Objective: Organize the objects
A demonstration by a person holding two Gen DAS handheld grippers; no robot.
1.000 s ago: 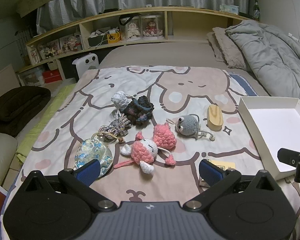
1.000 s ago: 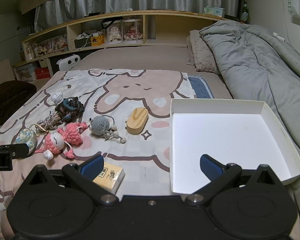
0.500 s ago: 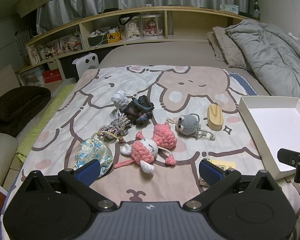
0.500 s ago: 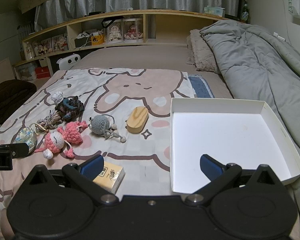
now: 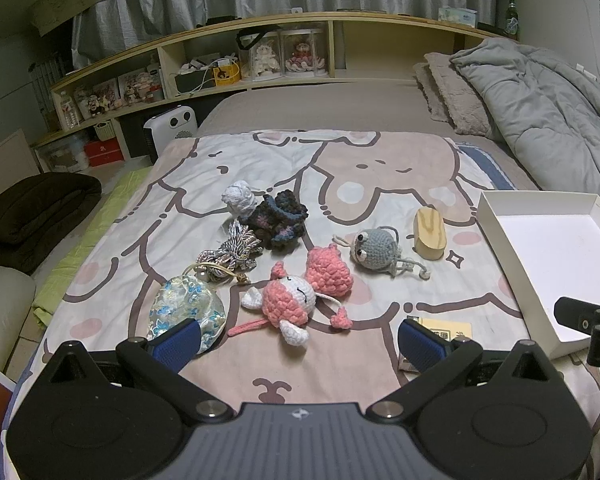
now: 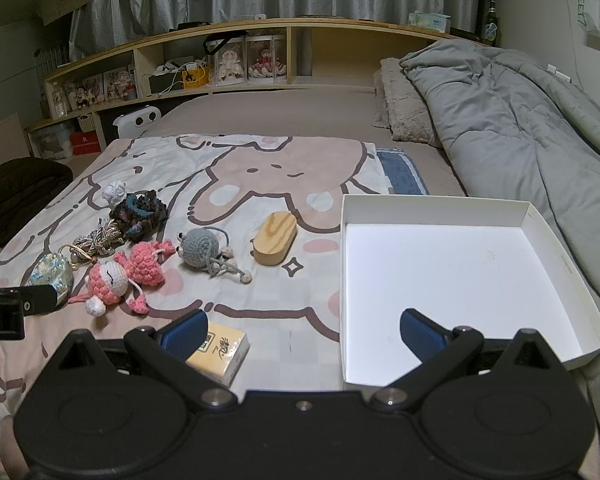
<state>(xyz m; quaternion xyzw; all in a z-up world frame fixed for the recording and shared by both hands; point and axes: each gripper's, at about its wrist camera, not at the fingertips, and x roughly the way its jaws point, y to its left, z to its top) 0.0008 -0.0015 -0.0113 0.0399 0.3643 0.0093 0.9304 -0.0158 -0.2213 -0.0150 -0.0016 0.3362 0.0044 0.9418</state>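
Hovering: left claw [image 5: 298, 338] and right claw [image 6: 304, 330], both spread wide, empty, above the bed.
Target box: shallow white cardboard tray [image 6: 540, 216], bare inside, just ahead-right of the right claw.
Pink crocheted doll [image 5: 290, 300]: dead ahead of the left claw; soft, light, likely squashes. Pinch the round head.
Grey crocheted ball with eyes [image 6: 200, 246]: beyond, springy; grab the body, not the dangling cords.
Oval wooden block [image 6: 276, 234]: stiff, smooth, maybe slippery; clamp across the narrow sides.
Yellow tissue pack [image 6: 220, 352]: by the right claw's left finger, crushable.
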